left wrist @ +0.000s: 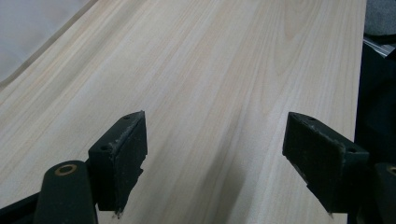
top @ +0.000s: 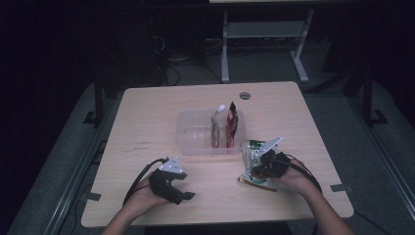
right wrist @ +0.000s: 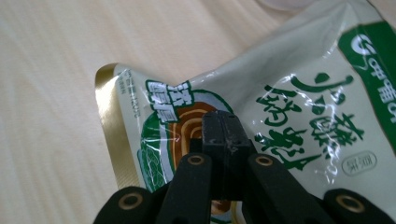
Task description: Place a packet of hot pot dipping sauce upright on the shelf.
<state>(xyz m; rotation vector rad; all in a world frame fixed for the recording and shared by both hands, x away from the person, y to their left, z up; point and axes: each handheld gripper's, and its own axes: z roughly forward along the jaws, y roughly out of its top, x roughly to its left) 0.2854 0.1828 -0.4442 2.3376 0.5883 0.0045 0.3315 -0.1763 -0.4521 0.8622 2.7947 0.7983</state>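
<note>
A green and white food packet (top: 250, 155) with a gold edge is tilted up off the table at the right, just in front of the clear tub. My right gripper (top: 266, 162) is shut on it. In the right gripper view the two jaws (right wrist: 223, 133) meet and pinch the packet (right wrist: 303, 107) near its printed bowl picture. My left gripper (top: 185, 187) rests at the front left of the table, held by a hand. In the left gripper view its jaws (left wrist: 224, 158) stand wide open over bare wood, with nothing between them.
A clear plastic tub (top: 193, 134) sits mid-table with two packets standing in its right end, one pale (top: 217, 128) and one red (top: 232, 123). The wooden table (top: 147, 112) has a round grommet (top: 244, 95) near its far edge. Desk legs and cables lie on the dark floor beyond.
</note>
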